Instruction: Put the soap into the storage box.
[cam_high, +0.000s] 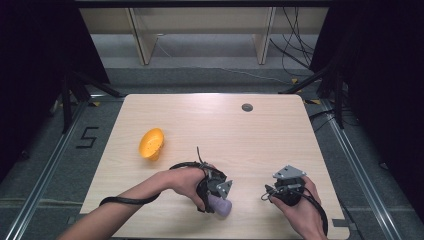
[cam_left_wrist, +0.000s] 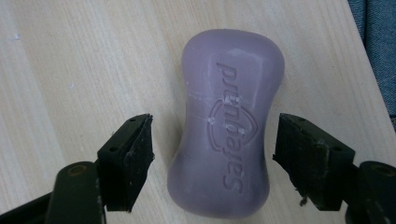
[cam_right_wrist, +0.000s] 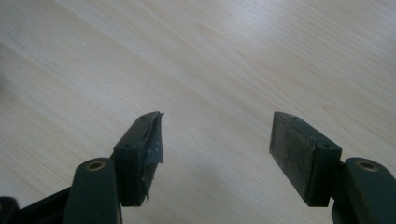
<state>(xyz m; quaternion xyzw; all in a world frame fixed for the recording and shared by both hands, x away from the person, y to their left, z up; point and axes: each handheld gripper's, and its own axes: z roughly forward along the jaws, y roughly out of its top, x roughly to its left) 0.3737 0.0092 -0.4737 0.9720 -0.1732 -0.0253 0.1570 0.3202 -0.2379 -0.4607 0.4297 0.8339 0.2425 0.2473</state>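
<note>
Soap (cam_left_wrist: 226, 135) lies flat on bench (cam_high: 270, 140) near its front edge, between the left hand-held gripper (cam_left_wrist: 212, 154) jaws; pads wide, not touching. Grasp not yet made. Right hand-held gripper (cam_right_wrist: 217, 154) open, empty. Yellow bowl (cam_high: 151, 143) well apart.

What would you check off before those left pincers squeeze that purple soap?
1. Soap lies between the left gripper jaws: ok.
2. Pads press on the soap: not ok, a gap shows on each side.
3. Soap lies flat on the table: ok.
4. Soap sits clear of the table's edge: cannot tell how close, but the edge shows near it in the left gripper view.
5. Right gripper is open over bare wood, nothing between its jaws: ok.
6. Yellow dish stands well away from both hands: ok.
</note>
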